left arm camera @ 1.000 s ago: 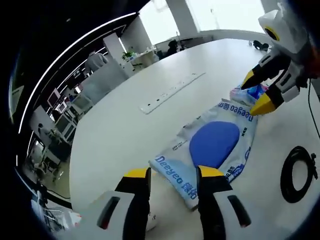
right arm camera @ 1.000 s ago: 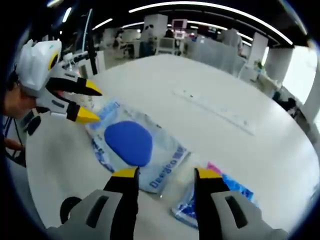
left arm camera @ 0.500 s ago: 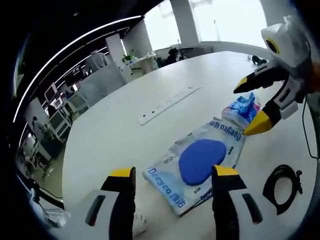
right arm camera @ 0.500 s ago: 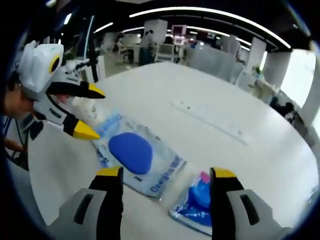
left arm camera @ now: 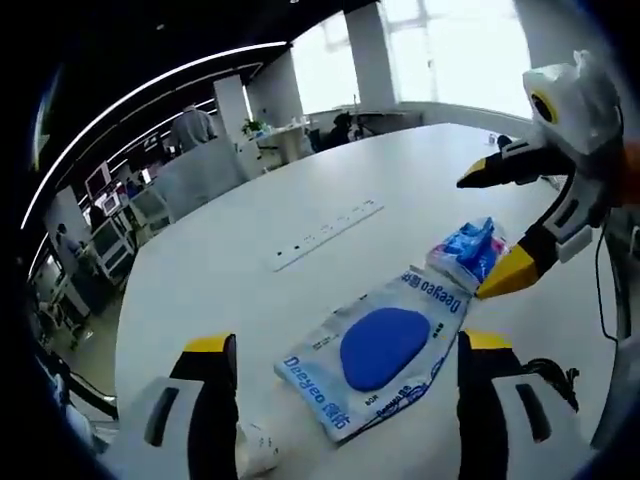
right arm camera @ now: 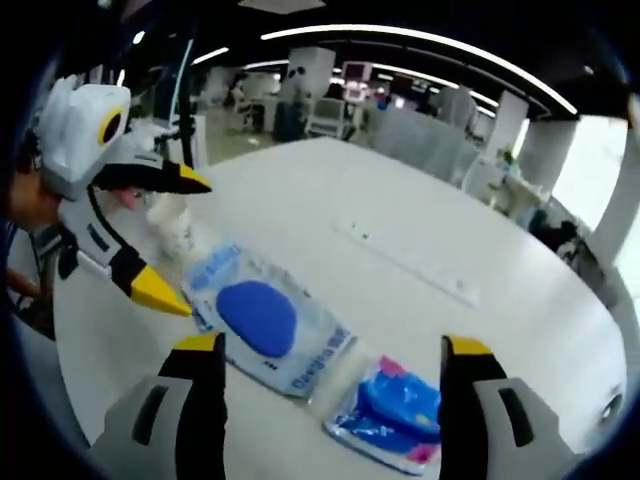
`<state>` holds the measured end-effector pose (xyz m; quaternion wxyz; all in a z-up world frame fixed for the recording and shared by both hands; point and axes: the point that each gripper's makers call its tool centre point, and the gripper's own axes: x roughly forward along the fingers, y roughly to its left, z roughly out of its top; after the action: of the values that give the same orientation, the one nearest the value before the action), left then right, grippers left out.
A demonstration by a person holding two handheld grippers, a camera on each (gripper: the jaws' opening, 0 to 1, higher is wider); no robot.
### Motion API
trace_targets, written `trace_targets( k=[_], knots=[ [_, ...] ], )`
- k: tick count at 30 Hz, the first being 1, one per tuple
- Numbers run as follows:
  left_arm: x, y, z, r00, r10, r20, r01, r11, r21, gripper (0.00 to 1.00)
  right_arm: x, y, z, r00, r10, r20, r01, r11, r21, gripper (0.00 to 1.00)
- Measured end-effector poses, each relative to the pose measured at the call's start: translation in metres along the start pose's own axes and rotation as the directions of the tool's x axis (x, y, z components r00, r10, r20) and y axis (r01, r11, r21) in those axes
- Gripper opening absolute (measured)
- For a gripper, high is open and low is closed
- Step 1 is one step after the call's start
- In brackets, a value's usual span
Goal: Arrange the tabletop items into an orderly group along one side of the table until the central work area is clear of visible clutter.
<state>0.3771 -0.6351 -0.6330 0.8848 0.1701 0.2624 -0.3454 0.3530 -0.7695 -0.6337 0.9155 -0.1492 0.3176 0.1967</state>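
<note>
A flat white-and-blue "Deeyeo" package (left arm camera: 380, 350) with a blue oval lies on the white table (left arm camera: 220, 270). A small crinkled blue packet (left arm camera: 468, 248) lies just past its far end. My left gripper (left arm camera: 347, 342) is open wide, above the package's near end, holding nothing. The right gripper (left arm camera: 488, 235) comes in from the right, open, its yellow tips either side of the blue packet. In the right gripper view the package (right arm camera: 265, 320) and blue packet (right arm camera: 395, 410) lie ahead of my open right gripper (right arm camera: 333, 347). The left gripper (right arm camera: 185, 243) hangs open at the left.
A long white power strip (left arm camera: 330, 235) lies across the table's middle, also seen as the power strip (right arm camera: 405, 260). A coiled black cable (left arm camera: 545, 375) sits by the near right edge. A small white crumpled item (left arm camera: 255, 450) lies near my left jaw. Office desks stand beyond the table.
Both grippers have opened wider and drawn back from the table, so the package and blue packet look smaller and farther off. The items themselves lie where they did.
</note>
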Motion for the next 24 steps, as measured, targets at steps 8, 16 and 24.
trace_targets(
  k=[8, 16, 24],
  knots=[
    [-0.007, -0.005, 0.006, 1.000, -0.017, 0.014, 0.018, 1.000, -0.014, 0.99, -0.009, 0.004, 0.004, 1.000, -0.002, 0.005, 0.002, 1.000, -0.029, 0.89],
    [-0.015, -0.007, 0.018, 0.999, -0.018, 0.035, 0.018, 1.000, 0.000, 0.99, -0.020, 0.003, 0.011, 1.000, -0.013, 0.023, 0.013, 1.000, -0.022, 0.97],
    [-0.026, -0.013, 0.027, 0.998, -0.023, 0.055, 0.022, 1.000, 0.016, 0.99, -0.038, 0.000, 0.025, 0.996, -0.040, 0.076, 0.040, 0.999, 0.005, 1.00]
  ],
)
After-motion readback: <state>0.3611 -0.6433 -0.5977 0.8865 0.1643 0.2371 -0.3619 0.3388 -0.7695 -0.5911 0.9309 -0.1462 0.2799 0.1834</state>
